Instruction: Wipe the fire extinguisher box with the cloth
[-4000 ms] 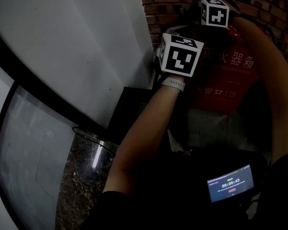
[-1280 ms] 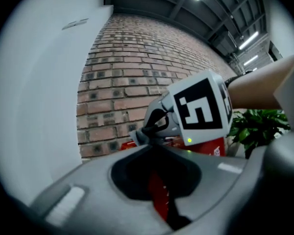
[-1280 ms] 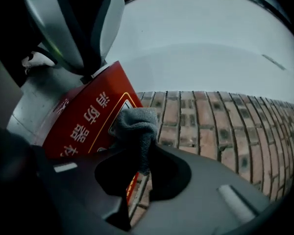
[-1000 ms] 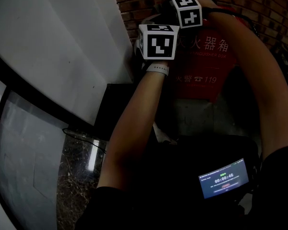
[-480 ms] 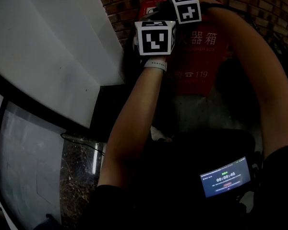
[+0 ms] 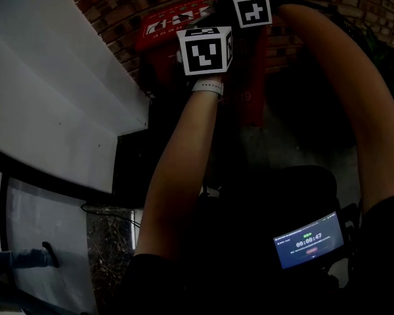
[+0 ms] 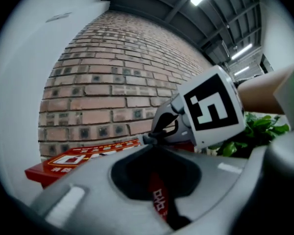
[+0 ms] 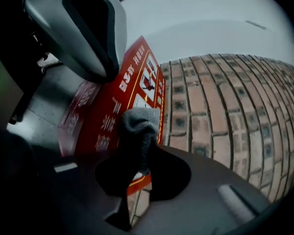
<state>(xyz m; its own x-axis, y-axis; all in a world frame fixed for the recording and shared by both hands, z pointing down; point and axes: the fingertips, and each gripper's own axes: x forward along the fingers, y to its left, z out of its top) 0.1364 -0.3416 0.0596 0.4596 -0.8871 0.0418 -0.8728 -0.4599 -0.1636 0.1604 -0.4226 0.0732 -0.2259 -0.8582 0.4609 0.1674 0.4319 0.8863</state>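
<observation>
The right tool point(image 8: 132, 182) and left tool point(image 7: 161, 204) have risen from the front of the fire extinguisher box point(image 8: 108, 106) to its top. The right tool is clamped on a fold of the cloth point(image 8: 137, 129), which is soft and limp and bunches ahead of it over the rigid red lid. The left tool's jaws are together on nothing.

Both arms reach far and upward, left forearm point(image 6: 184, 169) beside right forearm point(image 6: 345, 90); the left gripper point(image 7: 156, 153) sits just left of and nearer than the right gripper point(image 8: 144, 153); left jaws closed, empty; right jaws pinch a grey cloth point(image 8: 137, 126).
</observation>
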